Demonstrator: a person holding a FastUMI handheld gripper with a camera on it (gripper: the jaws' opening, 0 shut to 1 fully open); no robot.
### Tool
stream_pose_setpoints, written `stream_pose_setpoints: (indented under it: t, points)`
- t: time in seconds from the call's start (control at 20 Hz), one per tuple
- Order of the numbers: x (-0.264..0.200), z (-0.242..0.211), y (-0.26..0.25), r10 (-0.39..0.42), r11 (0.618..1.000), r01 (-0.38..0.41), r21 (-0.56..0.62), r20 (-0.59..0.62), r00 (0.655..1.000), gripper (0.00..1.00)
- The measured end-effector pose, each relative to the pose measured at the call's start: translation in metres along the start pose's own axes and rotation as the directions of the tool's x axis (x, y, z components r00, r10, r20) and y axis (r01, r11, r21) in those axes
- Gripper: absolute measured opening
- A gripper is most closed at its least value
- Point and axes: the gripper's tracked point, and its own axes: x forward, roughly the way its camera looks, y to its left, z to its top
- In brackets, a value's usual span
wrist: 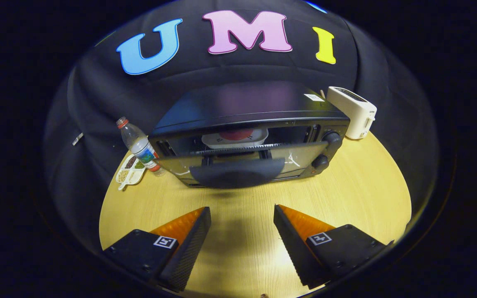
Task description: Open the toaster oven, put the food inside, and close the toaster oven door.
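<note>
Hovering: I have the gripper [242, 215] above the bare wooden tabletop [358, 186], short of the toaster oven [249, 136].
Fingers: I see them spread wide with nothing between them, only tabletop showing in the gap.
Toaster oven: black, straight ahead of the fingers and beyond them, backed against the booth's cloth wall.
Door: the glass door [238, 159] is tilted partway down, its dark handle [236, 173] leaning toward me; the top of the opening is uncovered.
Food: a white plate [235, 138] carrying something round and red sits inside the oven on the wire rack [238, 148].
Knobs: two dark knobs [333, 137] are stacked on the oven's right end.
Left of oven: a clear water bottle [138, 145] leans just beside it, with a small divided snack dish [130, 169] at the bottle's base.
Right of oven: a white pop-up toaster [352, 111] stands near the back corner.
</note>
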Motion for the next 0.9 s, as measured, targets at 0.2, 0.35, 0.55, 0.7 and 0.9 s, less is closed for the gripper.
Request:
stream_pose_setpoints:
  t: [0.2,0.35,0.55,0.7,0.9]
  points:
    - [-0.004,0.000,-0.005,0.018,1.000,-0.018,-0.020,-0.002,1.000,0.99]
    - [-0.008,0.000,-0.010,0.028,0.999,-0.028,-0.023,0.005,1.000,0.99]
    - [-0.023,0.019,-0.019,0.069,0.998,-0.069,-0.008,0.065,0.995,0.99]
    - [-0.055,0.062,-0.039,0.114,0.991,-0.124,0.059,0.154,0.981,0.99]
    - [-0.119,0.159,-0.088,0.124,0.991,-0.130,-0.009,0.373,0.919,0.99]
